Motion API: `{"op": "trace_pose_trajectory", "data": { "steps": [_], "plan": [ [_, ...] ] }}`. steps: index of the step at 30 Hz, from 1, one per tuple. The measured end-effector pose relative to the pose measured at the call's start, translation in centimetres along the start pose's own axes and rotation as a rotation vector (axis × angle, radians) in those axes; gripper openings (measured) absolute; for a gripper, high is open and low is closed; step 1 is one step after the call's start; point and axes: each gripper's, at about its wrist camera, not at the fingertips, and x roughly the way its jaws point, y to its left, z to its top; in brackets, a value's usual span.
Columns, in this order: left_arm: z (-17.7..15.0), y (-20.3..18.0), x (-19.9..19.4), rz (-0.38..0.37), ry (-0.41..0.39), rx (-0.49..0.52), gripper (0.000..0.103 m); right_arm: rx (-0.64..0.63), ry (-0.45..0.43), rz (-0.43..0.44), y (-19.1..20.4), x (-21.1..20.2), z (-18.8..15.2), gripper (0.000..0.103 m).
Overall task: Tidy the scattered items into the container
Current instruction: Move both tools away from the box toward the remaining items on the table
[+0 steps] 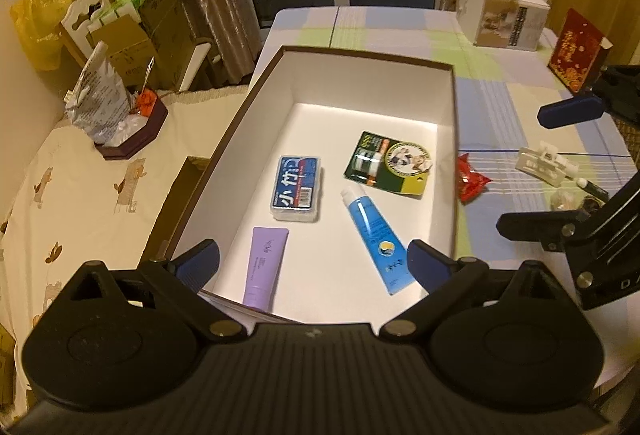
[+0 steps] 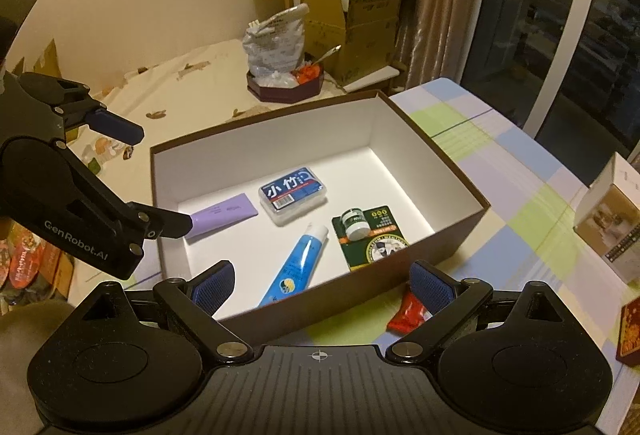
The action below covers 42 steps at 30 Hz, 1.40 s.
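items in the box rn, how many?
4. Purple tube at the near-left, blue-labelled case mid-left, blue tube near-centre, green card pack to the right. Near wall may hide more.

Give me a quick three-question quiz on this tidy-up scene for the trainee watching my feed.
1. True or false: the blue tube lies inside the box.
2. Which loose item lies on the tablecloth nearest the box wall? A) purple tube B) red packet C) green card
3. Fill in: both the left hand-held gripper and the right hand-held gripper are ____.

Key
1. True
2. B; the white clip lies farther out
3. open, holding nothing
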Motion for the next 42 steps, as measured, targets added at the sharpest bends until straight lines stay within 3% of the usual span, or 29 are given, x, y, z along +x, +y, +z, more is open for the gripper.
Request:
{"op": "trace_pose_trajectory", "data": {
  "steps": [10, 25, 33, 42],
  "plan": [
    [-1.4, -4.2, -3.0, -0.072, -0.074, 0.075, 0.098, 0.062, -0.033, -0.03, -0.5, -5.6, -4.7, 0.099],
    [-1.7, -12.5, -1.5, -0.186, -0.112, 0.223, 0.093, 0.258, 0.019, -0.133, -6.4, -10.0, -14.9, 0.099],
    [-0.6, -11.8, 1.1, -0.2, -0.09, 0.222, 0.093, 0.299, 0.045, -0.15, -8.0, -7.6, -16.7, 0.099],
    [1.9, -6.9, 4.1, -0.216, -0.11, 0.176, 0.092, 0.299, 0.04, -0.138, -8.9, -0.6, -14.2, 0.099]
  ]
}}
